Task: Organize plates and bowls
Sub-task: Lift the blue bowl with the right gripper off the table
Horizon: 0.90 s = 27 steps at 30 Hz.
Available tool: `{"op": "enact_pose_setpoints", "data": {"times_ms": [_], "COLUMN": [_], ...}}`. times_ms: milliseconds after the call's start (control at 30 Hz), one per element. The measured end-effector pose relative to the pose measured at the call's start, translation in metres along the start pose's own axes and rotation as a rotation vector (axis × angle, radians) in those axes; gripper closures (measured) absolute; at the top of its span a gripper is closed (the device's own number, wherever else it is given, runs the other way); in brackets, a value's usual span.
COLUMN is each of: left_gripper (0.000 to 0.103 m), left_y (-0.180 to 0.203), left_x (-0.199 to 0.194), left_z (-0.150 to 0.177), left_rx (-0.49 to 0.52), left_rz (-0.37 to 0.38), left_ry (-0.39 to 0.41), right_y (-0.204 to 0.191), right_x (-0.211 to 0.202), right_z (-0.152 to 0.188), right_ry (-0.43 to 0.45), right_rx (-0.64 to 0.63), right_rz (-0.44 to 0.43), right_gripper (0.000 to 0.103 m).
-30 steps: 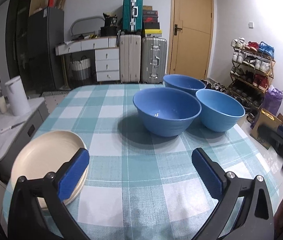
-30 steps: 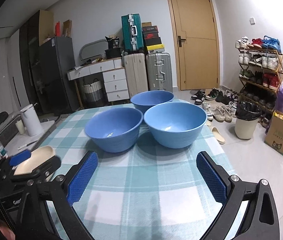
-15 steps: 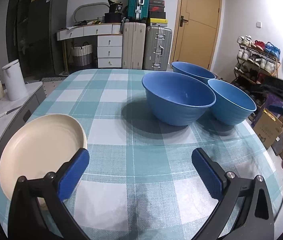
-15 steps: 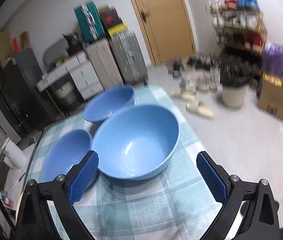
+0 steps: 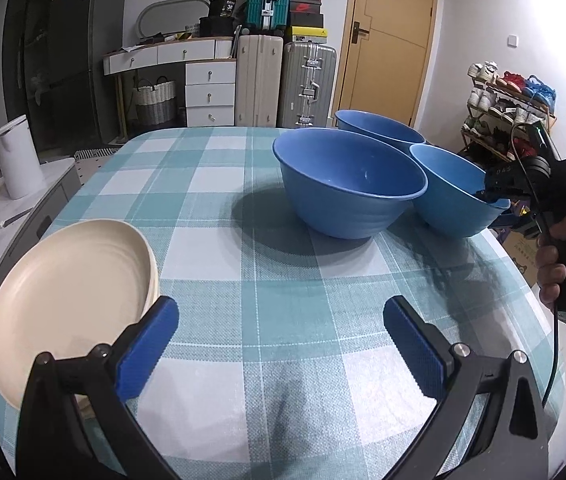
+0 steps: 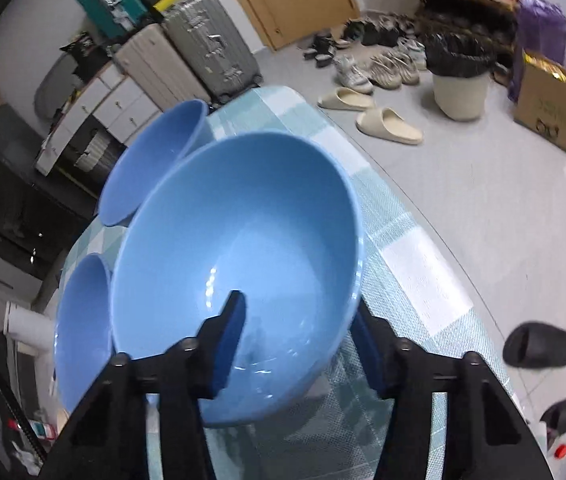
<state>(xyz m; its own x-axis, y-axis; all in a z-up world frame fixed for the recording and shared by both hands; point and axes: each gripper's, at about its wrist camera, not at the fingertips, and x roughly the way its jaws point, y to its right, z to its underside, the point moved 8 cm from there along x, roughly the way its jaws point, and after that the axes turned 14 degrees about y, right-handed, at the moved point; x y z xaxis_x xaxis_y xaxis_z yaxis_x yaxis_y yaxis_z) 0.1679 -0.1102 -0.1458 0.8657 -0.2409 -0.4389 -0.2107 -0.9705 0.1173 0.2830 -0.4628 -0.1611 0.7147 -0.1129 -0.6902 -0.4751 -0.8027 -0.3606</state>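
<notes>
While your right claw [image 6: 297,332] closes, its jaws straddle the near wall of the light blue bowl [image 6: 243,248], one pad inside and one outside; the pads do not yet visibly press on it. Your right hand [image 5: 563,256] grips the handle upright at the surface's right edge, the claw pitched steeply downward. That bowl sits at the right edge of the checked surface [image 5: 243,280], touching the darker middle bowl [image 5: 347,188], with a third bowl [image 5: 375,124] just behind. Your left claw [image 5: 279,344] hangs wide open and empty over bare cloth, angled down. The cream plate [image 5: 67,292] lies just beside its left pad, at the surface's near left edge. Open cloth lies between plate and bowls.
</notes>
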Motion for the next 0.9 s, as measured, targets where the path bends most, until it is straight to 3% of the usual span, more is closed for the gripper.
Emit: {"op": "enact_pose_setpoints", "data": {"times_ms": [167,400,900], "left_gripper": [0.0,0.0,0.0], "left_y": [0.002,0.005,0.013], "left_x": [-0.001,-0.005,-0.009], "left_z": [0.002,0.003,0.002], "left_rx": [-0.002,0.006,-0.004], "left_rz": [0.007,0.017,0.029], "left_ry": [-0.008,-0.003,-0.009], "right_y": [0.011,0.021,0.033], "right_x": [0.004,-0.002,-0.046], "right_z": [0.004,0.01,0.035], "right_ry": [-0.02,-0.039,-0.083], "right_rx": [0.051,0.085,0.083], "right_rz": [-0.001,-0.002,-0.02], "right_gripper": [0.074,0.087,0.088]}}
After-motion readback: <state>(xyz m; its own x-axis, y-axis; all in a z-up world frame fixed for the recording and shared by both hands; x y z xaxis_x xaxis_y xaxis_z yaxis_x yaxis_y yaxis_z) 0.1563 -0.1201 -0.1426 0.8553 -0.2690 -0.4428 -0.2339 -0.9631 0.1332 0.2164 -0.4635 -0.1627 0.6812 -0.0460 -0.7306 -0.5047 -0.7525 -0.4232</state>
